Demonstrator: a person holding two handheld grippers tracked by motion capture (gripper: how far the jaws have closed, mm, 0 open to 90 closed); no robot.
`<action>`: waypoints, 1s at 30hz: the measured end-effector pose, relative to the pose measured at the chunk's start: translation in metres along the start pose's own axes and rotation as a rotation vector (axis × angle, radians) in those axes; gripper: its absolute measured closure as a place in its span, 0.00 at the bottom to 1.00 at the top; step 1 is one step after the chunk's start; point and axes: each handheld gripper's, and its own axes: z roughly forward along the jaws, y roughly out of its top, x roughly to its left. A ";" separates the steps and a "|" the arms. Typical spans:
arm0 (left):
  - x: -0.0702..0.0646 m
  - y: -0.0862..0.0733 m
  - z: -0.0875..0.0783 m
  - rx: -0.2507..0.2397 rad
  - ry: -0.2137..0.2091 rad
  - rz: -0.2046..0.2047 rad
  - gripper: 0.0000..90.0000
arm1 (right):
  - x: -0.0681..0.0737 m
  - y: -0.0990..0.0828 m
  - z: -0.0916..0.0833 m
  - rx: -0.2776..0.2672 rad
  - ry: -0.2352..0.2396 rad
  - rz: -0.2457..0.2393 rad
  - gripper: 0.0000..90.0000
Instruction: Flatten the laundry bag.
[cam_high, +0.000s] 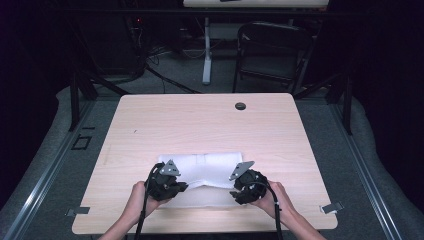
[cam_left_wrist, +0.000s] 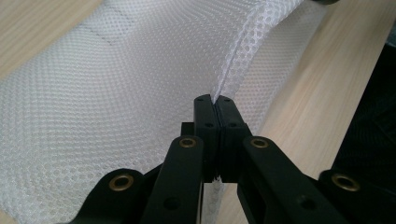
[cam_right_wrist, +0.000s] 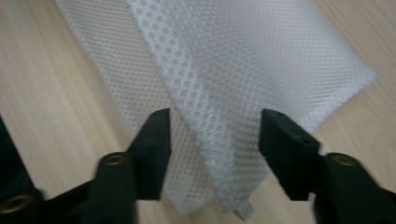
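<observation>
Your left tool (cam_high: 176, 188) is clamped on the white mesh cloth (cam_high: 205, 172). In the left gripper view its two black jaws stand pressed together with a seamed edge of the cloth (cam_left_wrist: 140, 93) pinched between their tips, and the fabric rises away from the jaws in a lifted fold. A strip of the same mesh hangs out below the jaws. Beyond that fold, to the tool's right, bare wood of the tabletop (cam_left_wrist: 308, 107) shows.

Your right tool (cam_high: 239, 191) has its jaws apart. In the right gripper view the two black jaws stand on either side of a folded ridge of the cloth (cam_right_wrist: 224, 84); the ridge runs between them, but neither pad presses on it. A small tab sticks out of the fabric's near edge just below the gap. The mesh spreads out ahead of this tool and lies flat on the tabletop (cam_right_wrist: 56, 93), which shows on both sides of it.

From the high view, the cloth lies on the near half of the tabletop (cam_high: 200, 125), between and just ahead of your two tools. Its near edge is drawn up toward your left tool, so the fabric creases in the middle. Your left hand (cam_high: 141, 199) and your right hand (cam_high: 272, 199) hold the tools at the cloth's two near corners, well apart from each other. Far ahead of both tools, a small dark round grommet (cam_high: 240, 106) sits near the tabletop's far edge.
</observation>
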 end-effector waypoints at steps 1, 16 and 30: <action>0.000 0.000 -0.001 -0.008 0.003 0.000 1.00 | 0.000 0.000 0.000 0.000 0.000 0.000 0.59; -0.002 -0.005 -0.003 -0.027 0.047 -0.017 0.52 | -0.015 0.012 -0.012 -0.095 0.034 0.088 0.98; -0.003 -0.022 0.002 0.023 0.172 0.024 0.53 | -0.025 0.014 -0.018 -0.130 0.048 0.139 0.98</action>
